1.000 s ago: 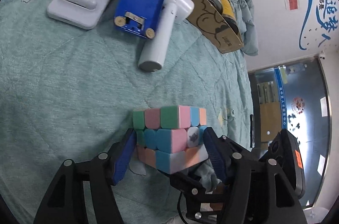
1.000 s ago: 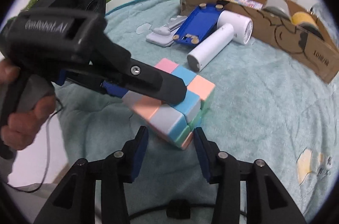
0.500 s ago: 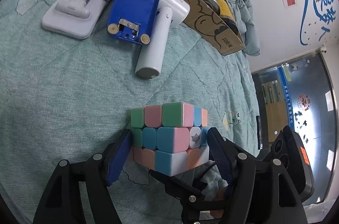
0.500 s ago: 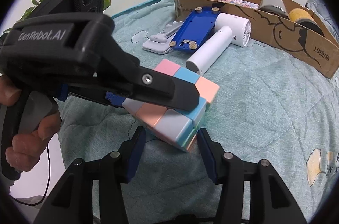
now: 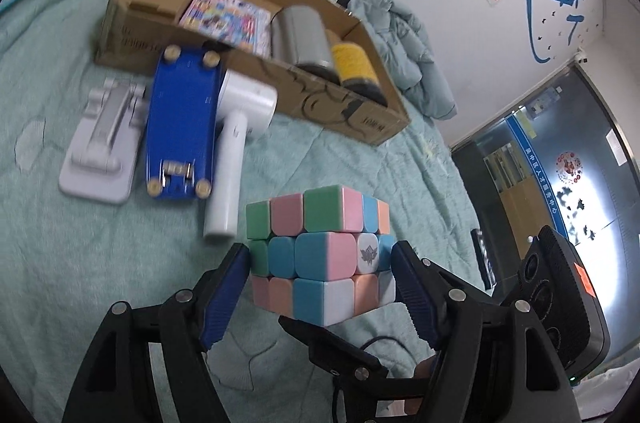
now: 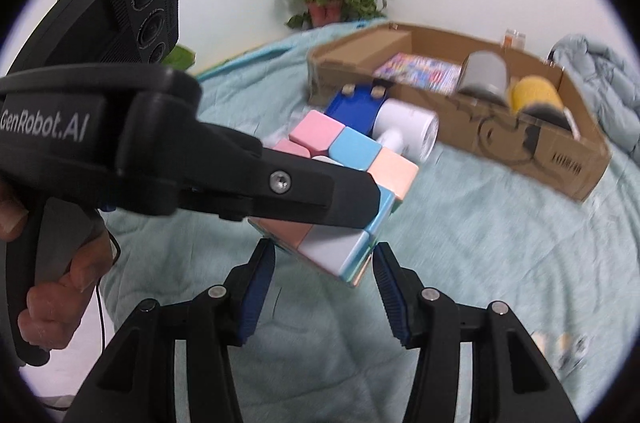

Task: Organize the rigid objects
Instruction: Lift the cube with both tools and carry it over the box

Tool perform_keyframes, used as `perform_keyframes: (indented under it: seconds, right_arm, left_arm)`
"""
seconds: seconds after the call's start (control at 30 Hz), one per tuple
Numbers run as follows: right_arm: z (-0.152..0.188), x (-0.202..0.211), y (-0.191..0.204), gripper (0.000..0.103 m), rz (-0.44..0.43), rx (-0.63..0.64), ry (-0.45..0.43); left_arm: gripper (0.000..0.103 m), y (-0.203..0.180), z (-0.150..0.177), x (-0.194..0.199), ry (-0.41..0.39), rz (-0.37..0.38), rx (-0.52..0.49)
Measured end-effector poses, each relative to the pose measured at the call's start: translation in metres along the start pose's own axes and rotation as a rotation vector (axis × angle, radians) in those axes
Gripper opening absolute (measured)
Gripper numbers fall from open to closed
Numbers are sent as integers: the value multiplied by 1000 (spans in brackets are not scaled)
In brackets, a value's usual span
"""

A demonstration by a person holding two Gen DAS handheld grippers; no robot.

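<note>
One cardboard box (image 5: pixel 352 111) lies on the quilt and holds two cans. Beside its near wall lie one blue tray, one white dryer and one white stand. Nearer the cameras than the box, one puzzle cube (image 5: pixel 320 255) is clamped between the left gripper's (image 5: pixel 320 287) pads, clear of the quilt. Rigid, light, smooth-faced; flat opposite faces suit best. Right gripper (image 6: pixel 324 287) gapes, its pads touching nothing
</note>
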State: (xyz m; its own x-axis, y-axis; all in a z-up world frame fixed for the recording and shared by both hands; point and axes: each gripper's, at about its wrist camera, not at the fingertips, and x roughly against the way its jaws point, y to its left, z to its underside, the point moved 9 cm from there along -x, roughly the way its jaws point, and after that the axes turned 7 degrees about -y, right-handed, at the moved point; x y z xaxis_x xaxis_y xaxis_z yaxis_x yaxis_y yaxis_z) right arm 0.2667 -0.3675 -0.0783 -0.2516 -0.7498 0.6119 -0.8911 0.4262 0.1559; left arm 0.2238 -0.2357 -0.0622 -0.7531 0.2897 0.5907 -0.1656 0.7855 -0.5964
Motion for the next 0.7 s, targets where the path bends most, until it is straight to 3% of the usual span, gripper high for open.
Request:
perform_keyframes:
  seconds: [0.4, 0.7]
  right_arm:
    - [-88, -6, -13, 51, 57, 70, -65]
    - [-122, -40, -24, 51, 25, 57, -35]
  left_arm:
    - [71, -13, -95, 24, -77, 21, -83]
    - [70, 8, -146, 12, -85, -40, -100]
